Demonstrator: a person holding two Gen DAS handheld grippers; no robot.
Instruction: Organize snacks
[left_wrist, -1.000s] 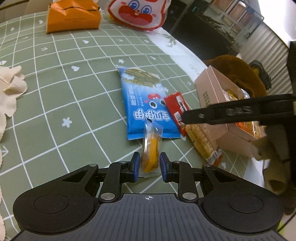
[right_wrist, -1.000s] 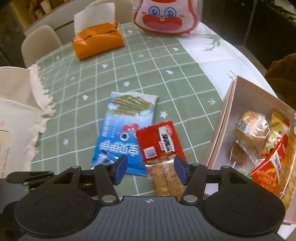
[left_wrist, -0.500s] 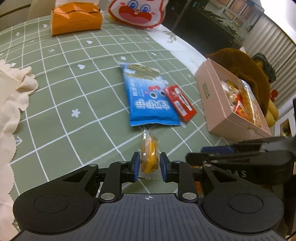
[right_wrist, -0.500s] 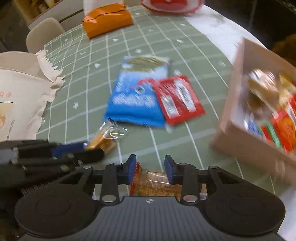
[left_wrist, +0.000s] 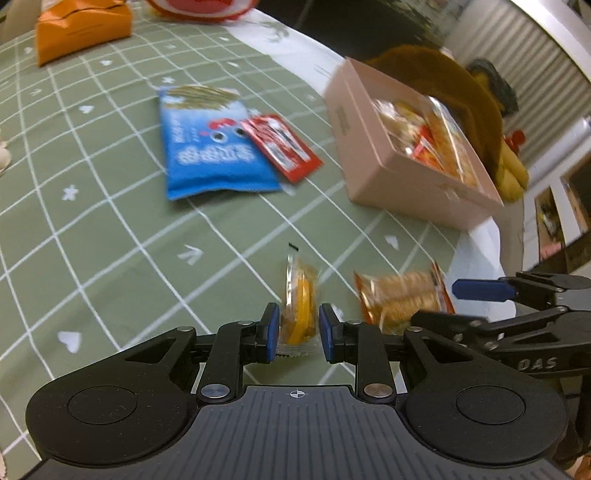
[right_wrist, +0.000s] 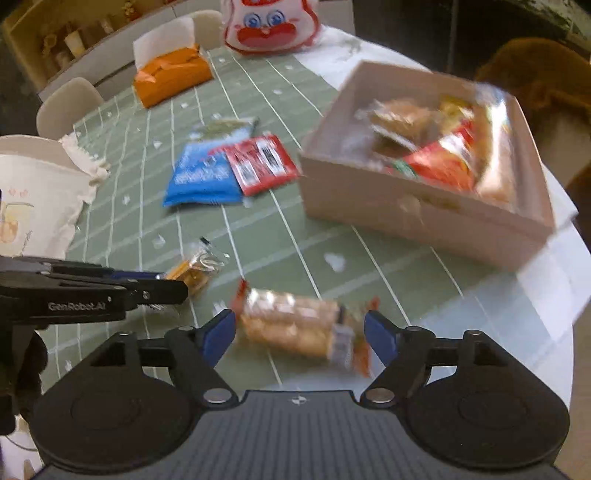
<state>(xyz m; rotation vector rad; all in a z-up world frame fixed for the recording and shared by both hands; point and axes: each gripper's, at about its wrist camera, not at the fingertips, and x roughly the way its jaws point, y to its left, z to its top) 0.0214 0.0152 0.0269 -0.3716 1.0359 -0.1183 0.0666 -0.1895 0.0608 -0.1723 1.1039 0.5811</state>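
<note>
**Cracker pack loose between wide right fingers, small snack held on the left**

Green checked cloth covers the table (right_wrist: 280, 122), with a pink box (right_wrist: 417, 210) of snacks set ahead and to the right of both tongs.

The left gripper (left_wrist: 297, 332) is seen narrowed onto a small clear-wrapped orange snack (left_wrist: 299, 302); both blue pads appear to touch the wrapper, and the snack's long axis runs straight out along the fingers. The right gripper (right_wrist: 301, 328) is spread wide. A cracker pack (right_wrist: 299, 325) lies in the gap, its long axis across the opening from pad to pad, with space left at each end, so nothing is clamped. Whether the pack rests on the cloth or is dropping cannot be told through the blur.

A blue packet (right_wrist: 201, 175) and a red packet (right_wrist: 258, 164), overlapping, are left well ahead of the tongs.

The box lies forward and right of the right gripper, which is judged the nearer of the 2. A lengthwise closure would probably be awkward; the pack's short axis is likely the better grip.
</note>
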